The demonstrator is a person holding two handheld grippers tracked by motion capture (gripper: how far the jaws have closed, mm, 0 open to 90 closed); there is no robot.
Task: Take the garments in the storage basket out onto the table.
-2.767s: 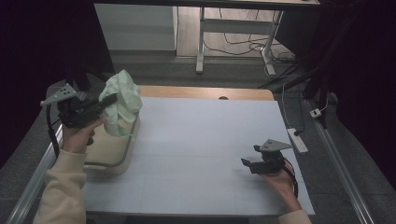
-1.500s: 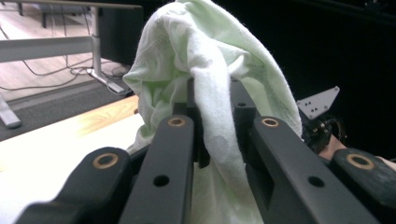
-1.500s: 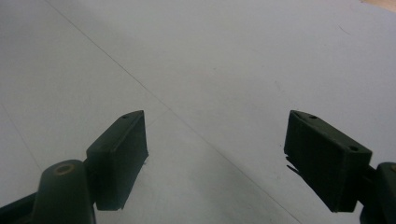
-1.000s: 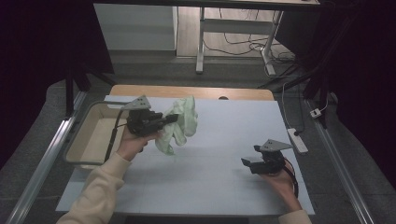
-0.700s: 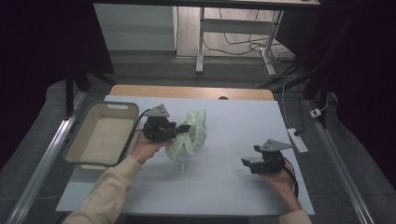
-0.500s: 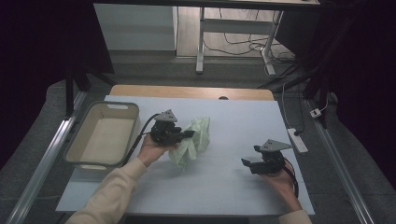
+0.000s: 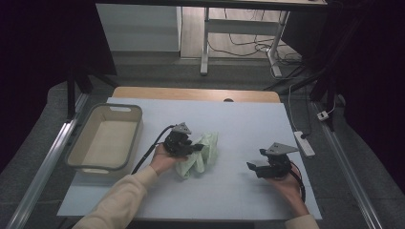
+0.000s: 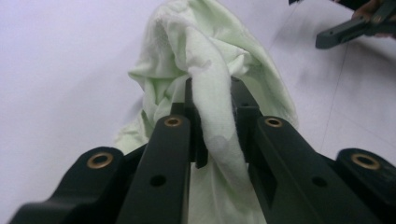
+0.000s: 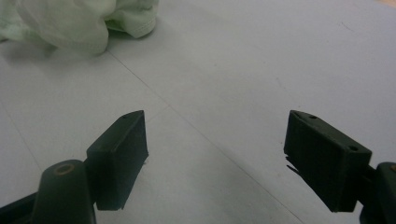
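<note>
- The pale green cloth (image 7: 198, 155) is no longer hanging over the beige basket (image 7: 79, 148) at the left of the high view, as it was a few seconds ago; the left gripper (image 7: 188, 147) has been carrying it rightward and downward, and it is now lying bunched on the white tabletop (image 7: 239, 119) near the middle of the frame.
- The basket is sitting empty at the left, well apart from the cloth, so the lifting-out part of the job is looking done, and spreading or folding the cloth is probably coming next.
- In the left gripper view, the left gripper (image 8: 212, 100) is keeping its jaws nearly together, clamped on a twisted fold of the cloth (image 8: 205, 70) that is running up between them.
- The lower part of the cloth is resting on the tabletop, while the pinched fold is being held just above it.
- The right gripper (image 7: 255, 167) is waiting at the lower right of the high view, unmoved since earlier; in its own view the right gripper (image 9: 215, 154) is holding its jaws wide apart over bare tabletop, touching nothing, with the cloth (image 9: 79, 18) lying at the upper left.
</note>
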